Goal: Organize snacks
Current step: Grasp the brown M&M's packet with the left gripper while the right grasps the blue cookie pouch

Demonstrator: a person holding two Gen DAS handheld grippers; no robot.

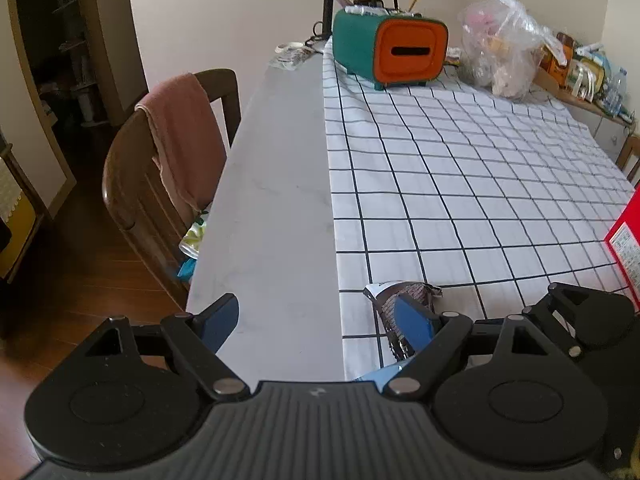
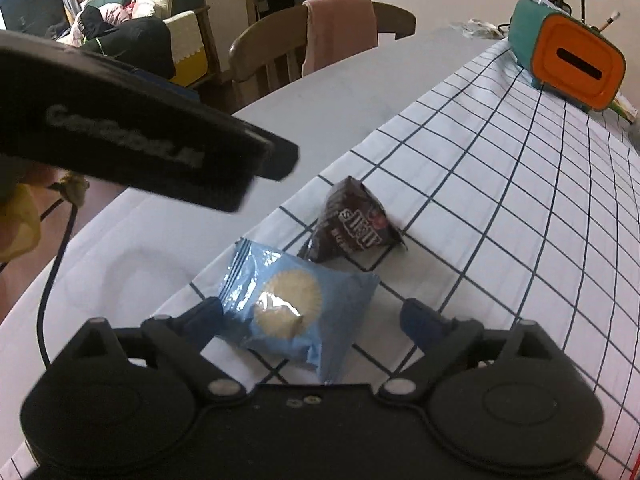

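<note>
The right gripper (image 2: 310,316) is wide open. The light blue crinkly cookie packet (image 2: 296,312) lies flat between its fingers, on the white checked tablecloth (image 2: 500,216). Just beyond lies a dark brown candy bag (image 2: 352,228). The left gripper (image 1: 316,320) is wide open too, holding nothing.

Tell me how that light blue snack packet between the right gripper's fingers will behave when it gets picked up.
The light blue snack packet looks like thin, crinkled film, so it will likely flex and crackle rather than stay stiff. Its glossy glare suggests the pads may slip. The round biscuit pictured on it hints at a breakable filling, so squeeze gently. The right gripper stands open around it on the checked tablecloth.
</note>
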